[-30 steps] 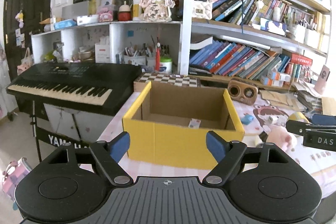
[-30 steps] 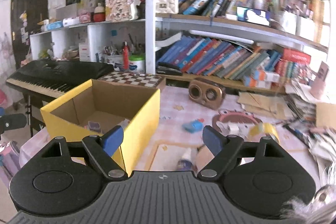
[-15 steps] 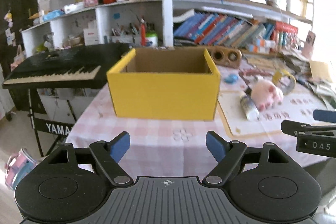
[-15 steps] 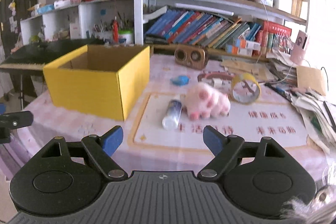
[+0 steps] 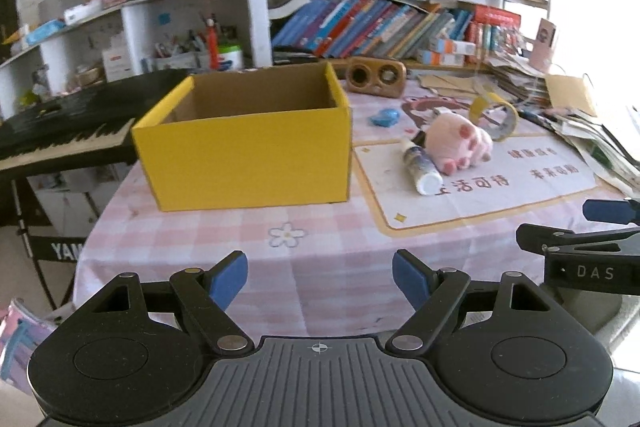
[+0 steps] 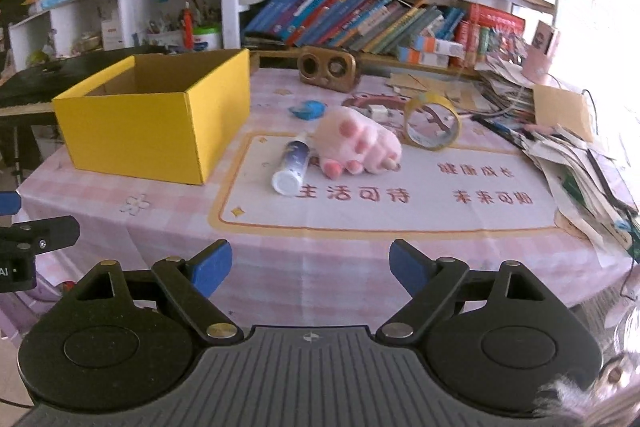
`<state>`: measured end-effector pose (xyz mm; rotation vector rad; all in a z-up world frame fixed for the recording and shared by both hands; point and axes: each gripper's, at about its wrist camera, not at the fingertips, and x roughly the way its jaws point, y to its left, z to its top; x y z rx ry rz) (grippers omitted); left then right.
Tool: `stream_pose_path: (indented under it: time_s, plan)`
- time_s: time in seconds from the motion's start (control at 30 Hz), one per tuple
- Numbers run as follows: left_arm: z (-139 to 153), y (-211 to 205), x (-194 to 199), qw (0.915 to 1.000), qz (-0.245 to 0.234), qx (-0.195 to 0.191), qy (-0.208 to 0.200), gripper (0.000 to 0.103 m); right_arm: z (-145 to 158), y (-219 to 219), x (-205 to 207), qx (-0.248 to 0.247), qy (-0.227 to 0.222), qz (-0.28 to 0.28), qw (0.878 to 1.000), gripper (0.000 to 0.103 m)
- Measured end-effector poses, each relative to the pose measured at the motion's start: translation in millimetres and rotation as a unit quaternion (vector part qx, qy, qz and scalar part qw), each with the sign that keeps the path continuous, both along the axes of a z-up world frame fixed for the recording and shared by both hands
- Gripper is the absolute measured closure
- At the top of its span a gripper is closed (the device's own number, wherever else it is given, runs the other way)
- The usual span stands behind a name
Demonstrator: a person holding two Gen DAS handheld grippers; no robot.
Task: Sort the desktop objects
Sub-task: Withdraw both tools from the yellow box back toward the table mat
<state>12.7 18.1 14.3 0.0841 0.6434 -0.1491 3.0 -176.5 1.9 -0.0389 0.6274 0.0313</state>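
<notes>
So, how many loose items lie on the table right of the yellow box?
4, perhaps more hidden: tube on the mat, plush paw touching it, tape roll behind the paw, blue item nearer the speaker.

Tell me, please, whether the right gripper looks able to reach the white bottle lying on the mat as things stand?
Probably yes: the right gripper is open and empty, and bare tablecloth lies between it and the white bottle. The pink plush paw sits close beside it.

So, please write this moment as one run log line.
left gripper: open, empty | right gripper: open, empty | yellow box: on table | pink paw plush: beside tube
</notes>
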Motion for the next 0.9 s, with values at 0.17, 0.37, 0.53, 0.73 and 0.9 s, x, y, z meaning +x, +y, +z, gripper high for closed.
stream_pose_path:
  time_s: [0.17,0.37,0.53,0.73,0.9]
  plan:
    - [-3,-13,7,0.9997,-0.020,-0.002,0.010,0.020,-1,-10,0,-0.003,0.008,-0.016,1.000,0.017]
    - [-5,-34,17,0.9987,-0.047,0.000,0.017,0.020,-2,-27,5,-0.003,0.019,-0.032,0.999,0.016]
    - [-8,-53,30,0.9976,-0.064,0.001,0.026,0.020,-4,-43,13,-0.003,0.027,-0.045,0.999,0.016]
    - [-10,-76,45,0.9961,-0.082,0.005,0.033,0.020,-6,-64,27,0.000,0.037,-0.055,0.998,0.014]
    - [-12,-94,59,0.9955,-0.086,0.004,0.039,0.020,-8,-82,40,0.000,0.045,-0.056,0.997,0.013]
